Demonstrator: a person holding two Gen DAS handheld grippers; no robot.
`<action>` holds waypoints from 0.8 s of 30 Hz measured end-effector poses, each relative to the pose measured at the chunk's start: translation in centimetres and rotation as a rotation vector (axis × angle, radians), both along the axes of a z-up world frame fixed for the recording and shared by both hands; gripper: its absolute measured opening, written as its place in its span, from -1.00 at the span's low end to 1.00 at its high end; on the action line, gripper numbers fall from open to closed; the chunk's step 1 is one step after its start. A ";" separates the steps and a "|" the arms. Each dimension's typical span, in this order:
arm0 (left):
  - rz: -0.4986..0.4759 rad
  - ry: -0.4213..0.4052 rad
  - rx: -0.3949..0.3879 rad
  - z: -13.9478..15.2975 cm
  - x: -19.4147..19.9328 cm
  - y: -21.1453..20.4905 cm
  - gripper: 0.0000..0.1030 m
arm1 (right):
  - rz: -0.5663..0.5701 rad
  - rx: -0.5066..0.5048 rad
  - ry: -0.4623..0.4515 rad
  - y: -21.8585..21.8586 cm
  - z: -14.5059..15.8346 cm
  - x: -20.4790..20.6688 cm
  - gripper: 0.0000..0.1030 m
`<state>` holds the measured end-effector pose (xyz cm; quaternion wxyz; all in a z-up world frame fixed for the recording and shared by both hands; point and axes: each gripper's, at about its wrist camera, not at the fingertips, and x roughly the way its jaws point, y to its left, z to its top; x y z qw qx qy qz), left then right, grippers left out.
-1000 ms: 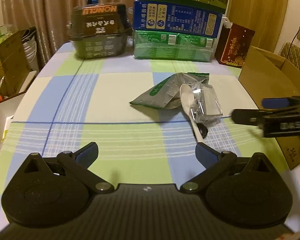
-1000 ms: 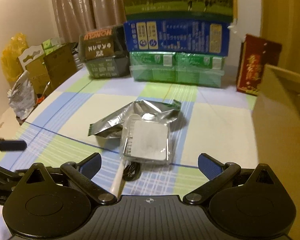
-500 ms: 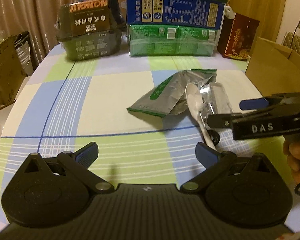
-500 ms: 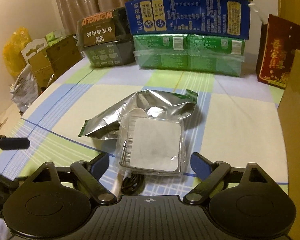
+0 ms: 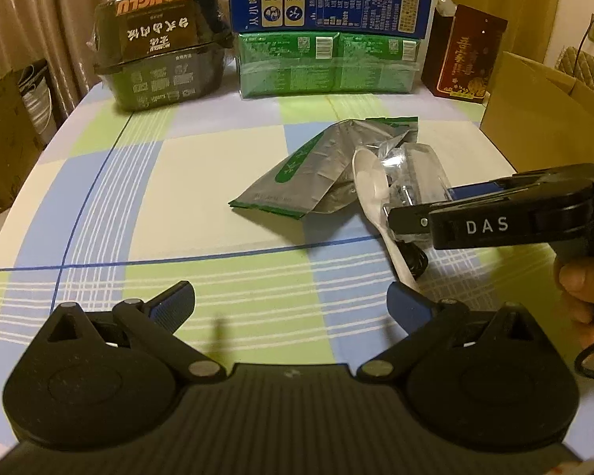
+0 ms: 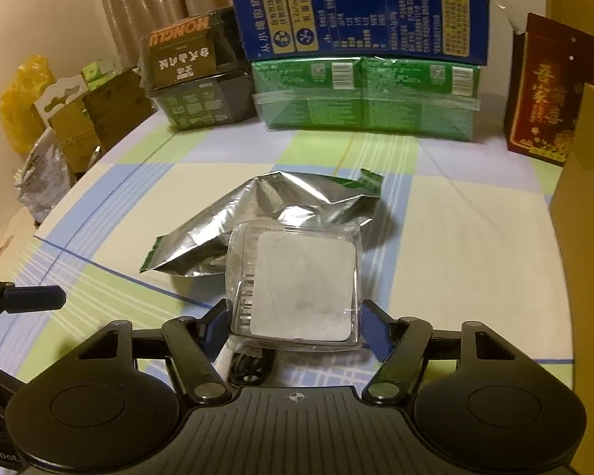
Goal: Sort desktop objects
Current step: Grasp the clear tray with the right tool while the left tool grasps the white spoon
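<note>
Right wrist view: the right gripper [image 6: 288,330], black with blue pads, fills the bottom of the frame, its jaws closing around a clear, square plastic container with a white label [image 6: 297,289]. The container sits between the two pads at lower centre, and the pads look to be at its sides; firm contact cannot be confirmed. Behind the container, towards the middle of the frame, lies one crumpled silver foil pouch with green edging [image 6: 265,213], touching it. A small black coiled item [image 6: 249,368] shows just under the container's near edge.

Left wrist view: the left gripper [image 5: 291,303] spans the bottom of the frame with its jaws wide apart and nothing between them. One white plastic spoon [image 5: 372,190] lies at centre right, its bowl resting against the pouch and its handle running down towards the left gripper's right pad.

All of it rests on a smooth checked tablecloth in green, blue and cream [image 5: 202,182]. At the top of the frame stand one blue carton [image 5: 328,4] stacked on green packs [image 5: 328,65], one dark lidded tub [image 5: 162,43] at upper left, and one red box [image 5: 467,59] at upper right. A brown cardboard box [image 5: 534,111] stands at the right edge.
</note>
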<state>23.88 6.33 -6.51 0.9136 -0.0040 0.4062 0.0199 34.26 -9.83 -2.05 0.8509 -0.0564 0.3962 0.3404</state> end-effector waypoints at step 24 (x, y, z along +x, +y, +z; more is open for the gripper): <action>-0.138 0.011 -0.059 -3.3 3.0 -4.1 -0.27 | -0.092 -0.054 -0.006 -2.6 0.2 0.8 0.28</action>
